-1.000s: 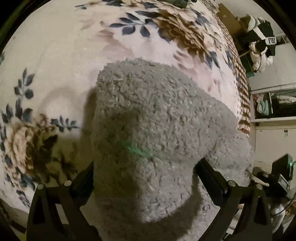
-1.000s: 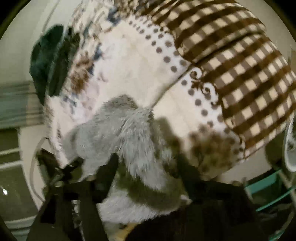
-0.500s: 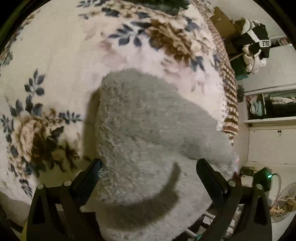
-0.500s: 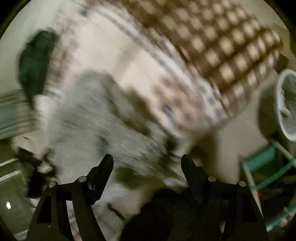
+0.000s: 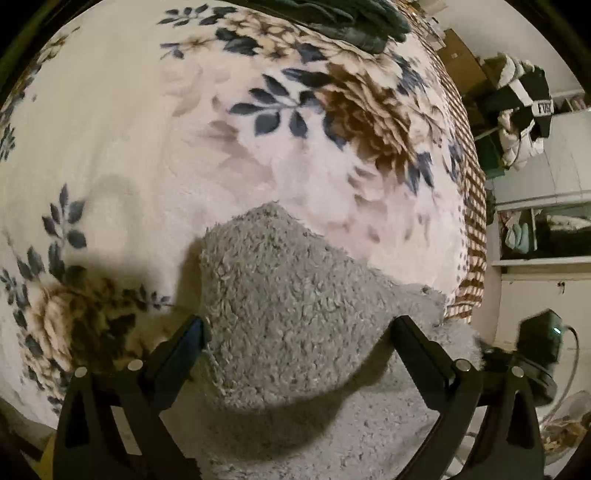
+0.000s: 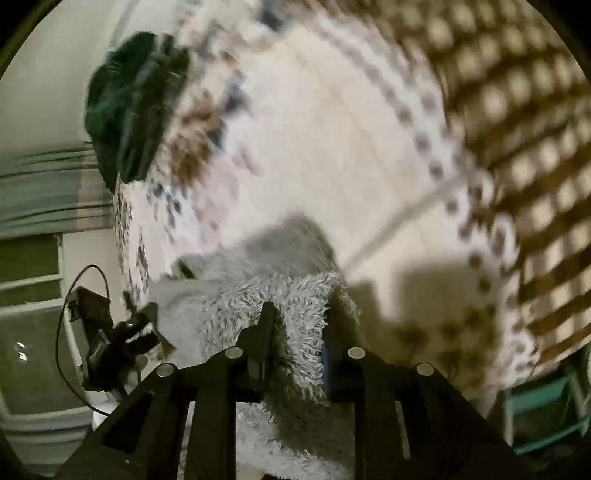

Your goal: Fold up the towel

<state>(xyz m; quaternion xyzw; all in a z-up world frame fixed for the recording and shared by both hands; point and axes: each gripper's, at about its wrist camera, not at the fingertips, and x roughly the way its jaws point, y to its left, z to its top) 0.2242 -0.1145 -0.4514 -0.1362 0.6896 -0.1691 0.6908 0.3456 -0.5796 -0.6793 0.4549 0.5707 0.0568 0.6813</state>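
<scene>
A fluffy grey towel (image 5: pixel 291 317) lies bunched on the floral blanket (image 5: pixel 147 155) at the bed's near edge. In the left wrist view my left gripper (image 5: pixel 297 330) stands open, its fingers wide apart on either side of the towel's hump. In the right wrist view my right gripper (image 6: pixel 301 317) is shut on a shaggy fold of the towel (image 6: pixel 295 295), which hangs down between the narrow jaws. The rest of the towel trails left toward the other gripper's body (image 6: pixel 103 339). The right wrist view is motion-blurred.
A dark green garment (image 5: pixel 332 22) (image 6: pixel 129 103) lies at the bed's far side. The blanket's brown checked border (image 6: pixel 517 110) runs along the bed edge (image 5: pixel 471 258). Shelves with clothes (image 5: pixel 524 110) stand beyond the bed. A teal frame (image 6: pixel 546 406) is low right.
My right gripper's fingers have gone from wide apart to shut on a towel fold. In the left wrist view the towel now sits lower and more blanket shows.
</scene>
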